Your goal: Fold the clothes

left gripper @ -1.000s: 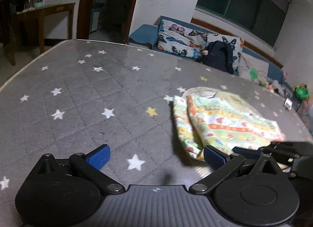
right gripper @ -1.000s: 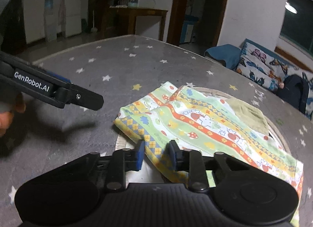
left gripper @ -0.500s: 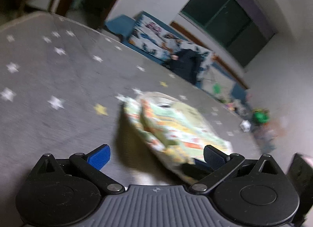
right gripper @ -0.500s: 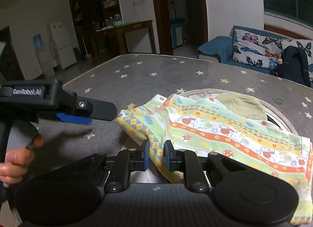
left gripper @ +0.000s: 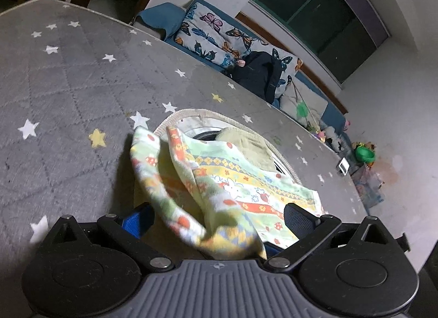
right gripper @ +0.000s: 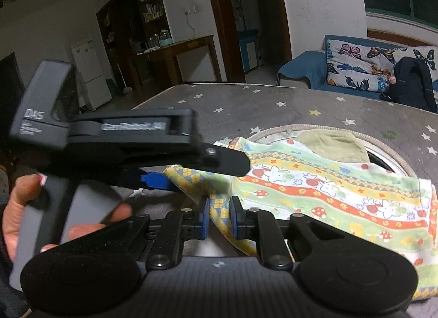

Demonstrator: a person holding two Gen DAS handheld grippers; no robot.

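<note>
Looking along my left gripper (left gripper: 216,222), I see its two black linkage arms spread wide, the ribbed blue pad at the left and the dark one at the right standing well apart. Between them hangs a bunched corner of the printed garment (left gripper: 219,181), a soft, terry-looking cloth with stripes of orange, yellow and green, little rabbits and mushrooms; whether either pad touches it I cannot tell, but nothing is pinched. Beyond my jaws the cloth rises in two loose folds and then drapes over a round basket (left gripper: 191,113) with a pale woven rope rim. A plain olive cloth (left gripper: 246,145) lies crumpled just past the printed one. All of it rests on a grey quilted cover (left gripper: 68,85) stitched in diamonds and dotted with white and yellow stars.

From my right gripper (right gripper: 220,220), the blue pads are drawn close and pinch a narrow fold of the same garment's chequered hem right between them. The rest of the cloth spreads ahead and to the right of my jaws, flat across the basket rim. To the left and above my jaws, the left gripper crosses the view, matt black and blurred, one blue pad showing under it, held by my left hand (right gripper: 19,208).
</note>
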